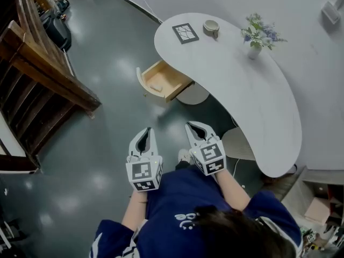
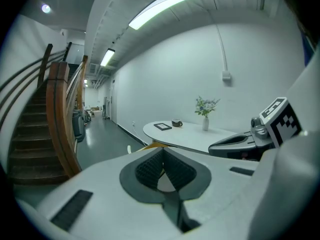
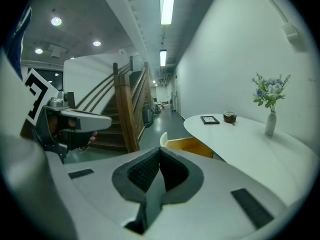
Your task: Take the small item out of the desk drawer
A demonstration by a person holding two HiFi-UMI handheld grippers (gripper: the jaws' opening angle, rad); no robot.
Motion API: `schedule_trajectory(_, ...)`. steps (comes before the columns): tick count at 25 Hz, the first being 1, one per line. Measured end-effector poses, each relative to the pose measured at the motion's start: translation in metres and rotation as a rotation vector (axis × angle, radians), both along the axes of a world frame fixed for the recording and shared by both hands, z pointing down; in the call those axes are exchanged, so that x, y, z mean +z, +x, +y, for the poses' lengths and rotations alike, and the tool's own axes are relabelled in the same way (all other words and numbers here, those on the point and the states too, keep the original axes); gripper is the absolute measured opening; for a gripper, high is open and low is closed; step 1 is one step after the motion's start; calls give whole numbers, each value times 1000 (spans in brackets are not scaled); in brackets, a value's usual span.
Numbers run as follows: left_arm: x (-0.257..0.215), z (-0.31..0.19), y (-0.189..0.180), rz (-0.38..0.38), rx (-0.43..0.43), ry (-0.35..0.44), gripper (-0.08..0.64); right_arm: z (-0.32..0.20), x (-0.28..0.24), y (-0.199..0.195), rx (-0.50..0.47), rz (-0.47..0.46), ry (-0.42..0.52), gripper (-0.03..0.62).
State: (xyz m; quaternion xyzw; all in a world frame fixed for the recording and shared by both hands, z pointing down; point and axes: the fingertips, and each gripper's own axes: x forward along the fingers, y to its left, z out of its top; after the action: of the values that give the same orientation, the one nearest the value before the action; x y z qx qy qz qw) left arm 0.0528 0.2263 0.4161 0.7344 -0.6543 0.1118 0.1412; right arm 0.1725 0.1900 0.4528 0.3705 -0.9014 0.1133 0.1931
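Glossy dark grey floor (image 1: 107,144) reflects the ceiling lights and runs under a smooth white desk (image 1: 242,85) whose top curves like a long bean against a plain white wall. Left of it rises a staircase (image 1: 37,85) of brown wood with curved handrails.

On the desk's far end lie a flat, dark-framed square picture (image 1: 185,33), a small round cup (image 1: 210,28) and a slim white vase (image 1: 254,50) of blue and white flowers, all apart from one another.

From the desk's near edge a drawer (image 1: 171,75) of pale yellow wood stands pulled out. It is a shallow open box with a white, slightly curved front panel, and it points away from the desk toward the staircase side. The small item (image 1: 156,87) lies on the drawer's bare wooden bottom, near the front panel. It is pale and a little elongated, but too small to show which way its long axis runs.

Both grippers are held low in front of the person's blue-sleeved body, above the floor and well apart from the drawer, pointing roughly toward it. The left gripper (image 1: 144,132) has its jaws brought together at the tips. Its dark ribbed pads (image 2: 147,169) form a narrow wedge with nothing between them. The right gripper (image 1: 193,127) has its jaws fully together too, its textured black pads (image 3: 145,171) meeting along a seam, and it is empty. Each gripper's body is matte white plastic and carries a cube with black-and-white square markers.
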Motion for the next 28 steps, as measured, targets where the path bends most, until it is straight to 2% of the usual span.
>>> schedule_trajectory(6,4,-32,17,5,-36,-3,3,-34,2,14,-44,0,-8,8)
schedule_trajectory(13,11,-50,27,12,-59,-19,3,-46,9,16,-109,11,-28,8)
schedule_trajectory(28,28,-71,31,19,-56,-70,3,-64,27,19,-110,21,-104,8)
